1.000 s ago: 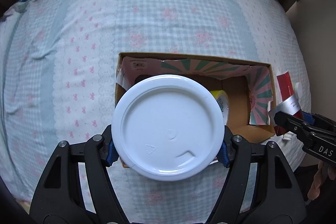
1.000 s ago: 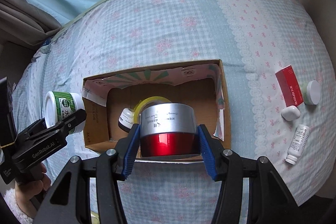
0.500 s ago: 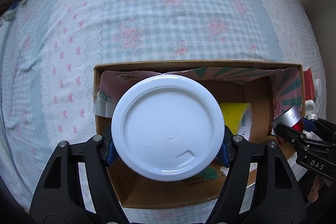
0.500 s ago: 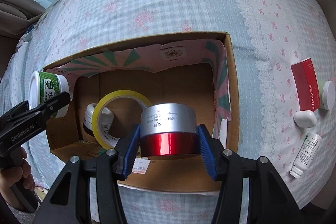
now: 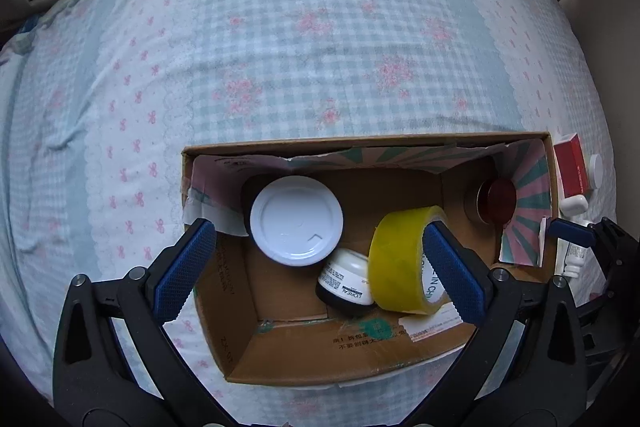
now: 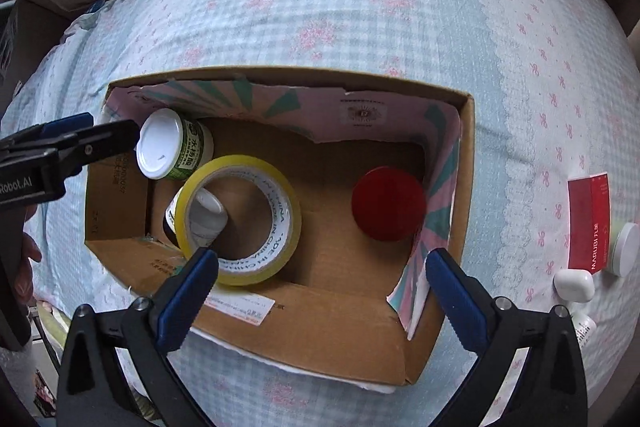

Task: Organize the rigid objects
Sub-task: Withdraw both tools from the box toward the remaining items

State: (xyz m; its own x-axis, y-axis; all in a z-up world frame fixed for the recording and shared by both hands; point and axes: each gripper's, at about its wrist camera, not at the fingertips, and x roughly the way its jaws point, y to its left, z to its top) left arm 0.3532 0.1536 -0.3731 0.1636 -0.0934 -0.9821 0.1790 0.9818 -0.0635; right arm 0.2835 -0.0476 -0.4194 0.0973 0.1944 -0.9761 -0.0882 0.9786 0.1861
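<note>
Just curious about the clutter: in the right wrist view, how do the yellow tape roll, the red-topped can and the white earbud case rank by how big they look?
1. yellow tape roll, clearly largest.
2. red-topped can.
3. white earbud case, smallest; it lies outside the cardboard box, nearer the picture's edge, so its true size is unsure.

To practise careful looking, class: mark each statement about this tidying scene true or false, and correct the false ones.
1. Both grippers are open and hold nothing. True: the left gripper and right gripper have just been opening, with nothing between the pads.
2. The white-lidded jar lies on the bedspread. False: it is inside the cardboard box.
3. The yellow tape roll is in the box. True.
4. The red-topped tin is clamped in the right gripper. False: it rests on the box floor.
5. The red carton is in the box. False: it lies on the bedspread outside.
</note>
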